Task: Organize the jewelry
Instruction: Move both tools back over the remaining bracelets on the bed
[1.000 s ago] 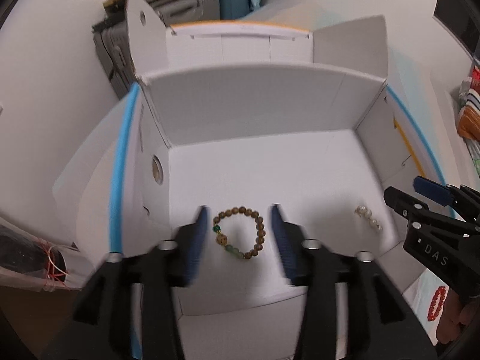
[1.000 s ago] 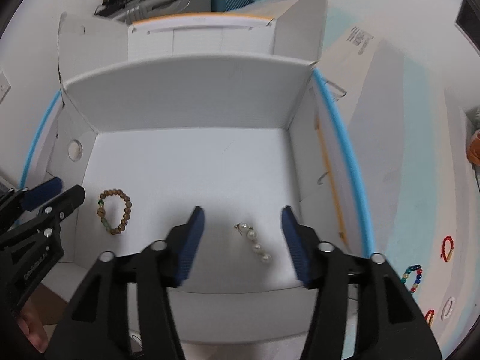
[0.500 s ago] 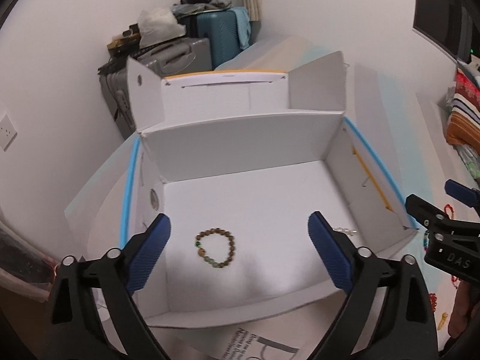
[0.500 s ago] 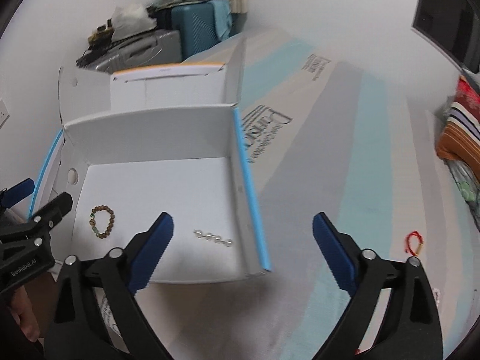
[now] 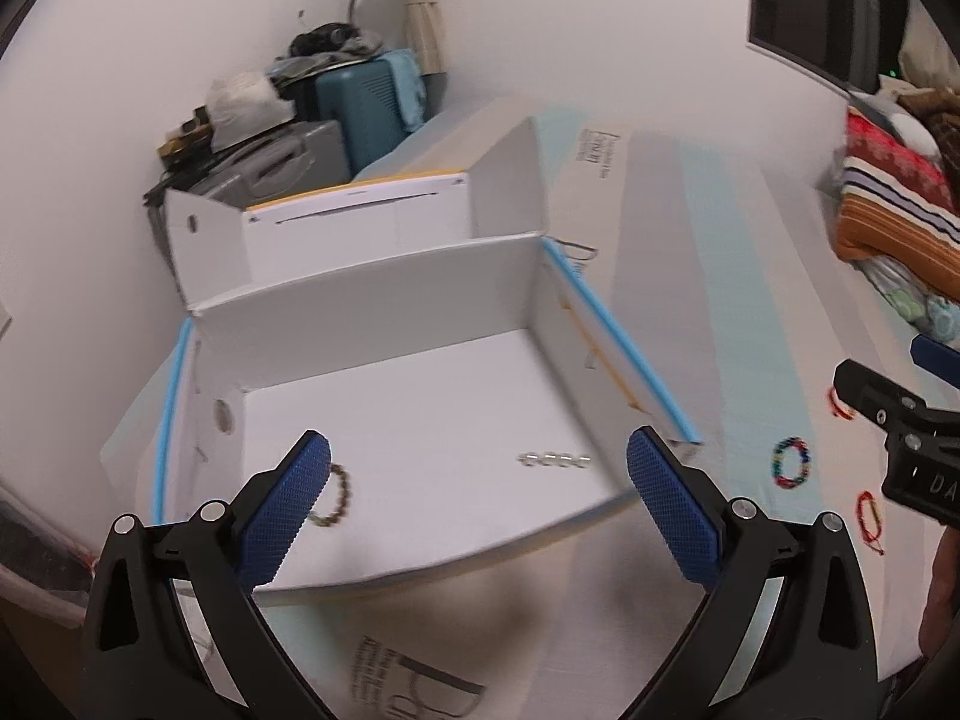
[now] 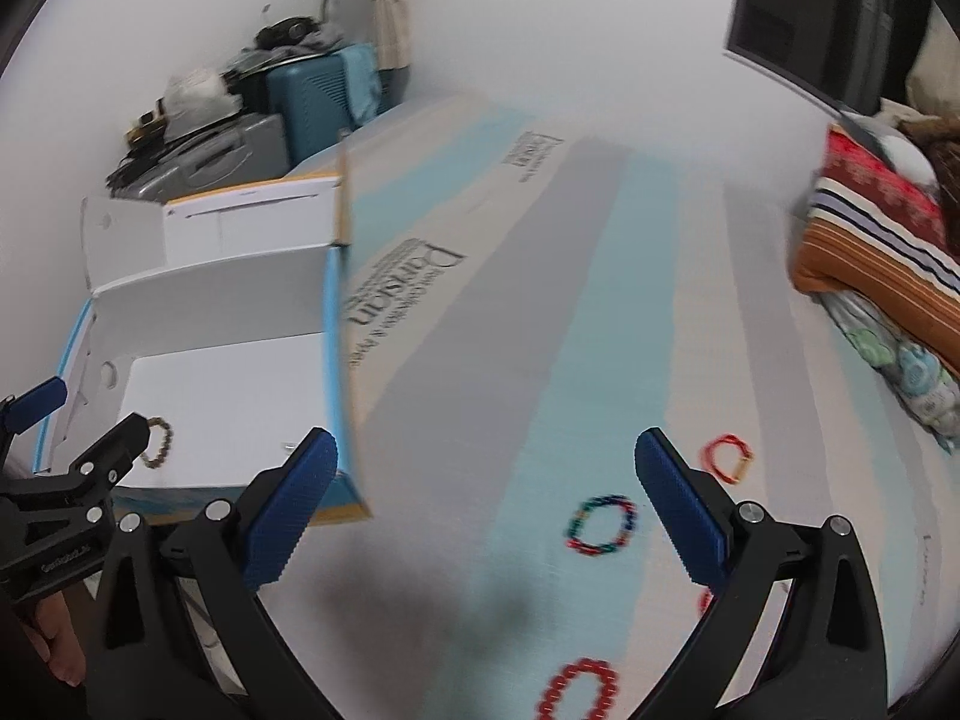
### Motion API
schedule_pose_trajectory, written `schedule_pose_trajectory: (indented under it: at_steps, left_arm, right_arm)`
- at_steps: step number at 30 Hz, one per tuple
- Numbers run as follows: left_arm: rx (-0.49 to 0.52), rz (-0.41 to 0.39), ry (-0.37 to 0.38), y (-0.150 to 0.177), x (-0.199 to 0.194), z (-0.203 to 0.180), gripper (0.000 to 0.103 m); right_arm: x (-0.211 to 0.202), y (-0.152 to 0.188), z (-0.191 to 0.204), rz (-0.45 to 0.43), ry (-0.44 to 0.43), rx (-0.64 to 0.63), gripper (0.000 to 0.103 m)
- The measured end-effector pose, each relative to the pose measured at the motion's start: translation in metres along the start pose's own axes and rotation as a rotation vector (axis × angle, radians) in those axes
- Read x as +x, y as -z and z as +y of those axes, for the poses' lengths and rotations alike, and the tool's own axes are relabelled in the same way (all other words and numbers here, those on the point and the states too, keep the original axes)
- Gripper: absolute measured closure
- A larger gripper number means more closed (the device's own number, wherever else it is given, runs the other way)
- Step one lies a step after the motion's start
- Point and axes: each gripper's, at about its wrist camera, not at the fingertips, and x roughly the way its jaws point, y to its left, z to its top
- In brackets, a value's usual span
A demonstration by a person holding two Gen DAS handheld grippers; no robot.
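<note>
A white cardboard box (image 5: 384,300) lies open on the striped sheet. Inside it are a brown bead bracelet (image 5: 339,495) and a short pearl string (image 5: 555,459). My left gripper (image 5: 478,441) hovers above the box's near edge, its jaws opening wide with nothing between them. My right gripper (image 6: 486,441) hangs over the sheet right of the box (image 6: 210,294), its jaws also opening and empty. On the sheet lie a multicoloured bead bracelet (image 6: 600,523), a red-orange one (image 6: 728,458) and a red bead one (image 6: 579,690).
Suitcases (image 5: 354,102) with clutter on top stand against the wall behind the box. Folded striped bedding (image 5: 888,204) is stacked at the right. A dark screen (image 5: 840,12) hangs on the wall above it. A thin red cord bracelet (image 5: 870,513) lies near the right gripper.
Both grippers have drawn back and up out of the box and opened wide. Both views have swung right. The brown bracelet and the pearl string stay on the box floor.
</note>
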Motion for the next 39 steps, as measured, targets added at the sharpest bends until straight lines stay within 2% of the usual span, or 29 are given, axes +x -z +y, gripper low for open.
schedule_pose_trajectory:
  at_steps: [11, 19, 32, 39]
  left_arm:
    - [0.097, 0.019, 0.126, 0.025, -0.013, -0.086, 0.005]
    - [0.167, 0.041, 0.193, 0.051, -0.015, -0.144, 0.006]
    - [0.276, 0.096, 0.252, 0.097, 0.005, -0.227, 0.006]
    - [0.335, 0.157, 0.270, 0.124, 0.034, -0.255, 0.006]
  right_arm:
    - [-0.024, 0.033, -0.100, -0.018, 0.091, 0.091, 0.007]
    - [-0.021, 0.066, -0.156, 0.014, 0.151, 0.144, 0.007]
    - [0.020, 0.127, -0.221, 0.108, 0.189, 0.207, 0.008]
    - [0.056, 0.159, -0.238, 0.175, 0.183, 0.233, 0.015]
